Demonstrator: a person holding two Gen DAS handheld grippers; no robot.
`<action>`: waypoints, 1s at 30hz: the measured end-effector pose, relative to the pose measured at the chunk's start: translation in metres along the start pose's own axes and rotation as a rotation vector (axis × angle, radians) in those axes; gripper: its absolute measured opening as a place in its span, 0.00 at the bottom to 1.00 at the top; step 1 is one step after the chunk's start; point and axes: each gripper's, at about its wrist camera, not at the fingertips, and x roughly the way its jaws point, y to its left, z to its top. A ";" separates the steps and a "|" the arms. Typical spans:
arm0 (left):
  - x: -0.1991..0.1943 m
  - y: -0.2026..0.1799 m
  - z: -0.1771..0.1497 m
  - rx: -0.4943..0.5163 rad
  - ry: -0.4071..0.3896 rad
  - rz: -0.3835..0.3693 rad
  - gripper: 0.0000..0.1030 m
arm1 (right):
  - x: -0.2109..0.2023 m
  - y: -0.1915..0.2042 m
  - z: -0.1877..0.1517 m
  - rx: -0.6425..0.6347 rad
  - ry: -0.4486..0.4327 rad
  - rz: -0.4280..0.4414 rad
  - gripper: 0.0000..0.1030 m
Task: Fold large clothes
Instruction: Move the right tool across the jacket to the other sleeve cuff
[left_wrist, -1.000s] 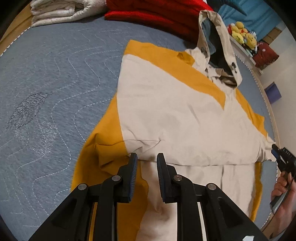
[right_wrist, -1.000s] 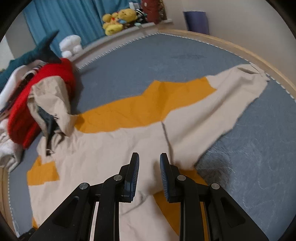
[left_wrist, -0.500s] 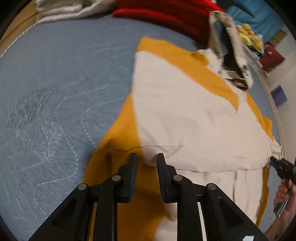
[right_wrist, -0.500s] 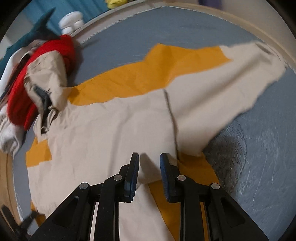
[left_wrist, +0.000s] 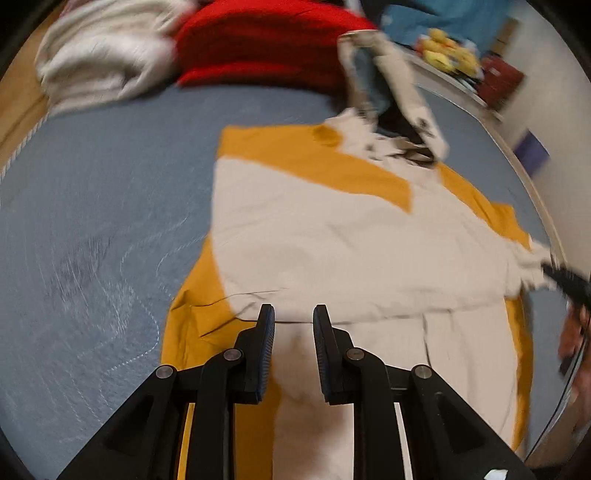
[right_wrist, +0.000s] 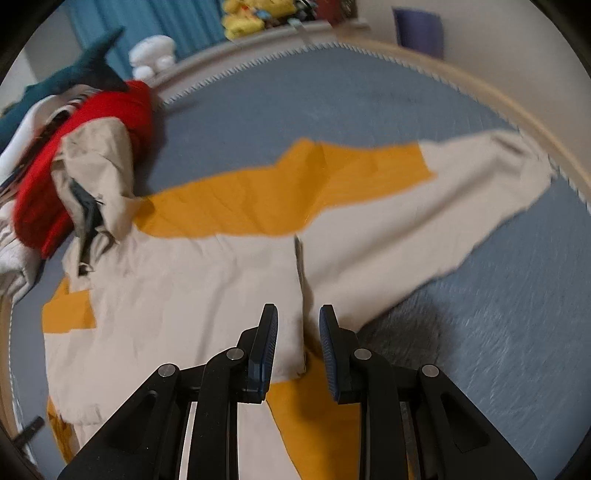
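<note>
No bins or boxes anywhere in view, just stuff lying on the bed. My left gripper (left_wrist: 293, 317) has its jaws a bit apart w/ nothing between them, hovering over the near part of the cream and orange jacket (left_wrist: 332, 240), by a fold edge. Right gripper (right_wrist: 298, 317) is the same, jaws slightly apart, nothing pinched, above the jacket where body meets sleeve (right_wrist: 424, 221). Jacket's spread flat on the blue quilted mattress (left_wrist: 92, 203), hood (left_wrist: 388, 81) at the far end, propped against a red garment (left_wrist: 258, 44). Whitish folded pile (left_wrist: 99, 62) beside that. Yellow plush toys (right_wrist: 255, 14) on the ledge way back.
</note>
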 end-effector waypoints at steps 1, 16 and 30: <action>-0.005 -0.010 -0.005 0.034 -0.005 0.001 0.19 | -0.005 -0.001 0.002 -0.009 -0.010 0.004 0.24; -0.011 -0.078 -0.013 0.132 -0.017 -0.066 0.19 | -0.054 -0.128 0.017 -0.012 -0.123 -0.109 0.23; 0.019 -0.093 -0.016 0.160 0.026 -0.041 0.19 | -0.030 -0.316 0.055 0.331 -0.181 -0.138 0.17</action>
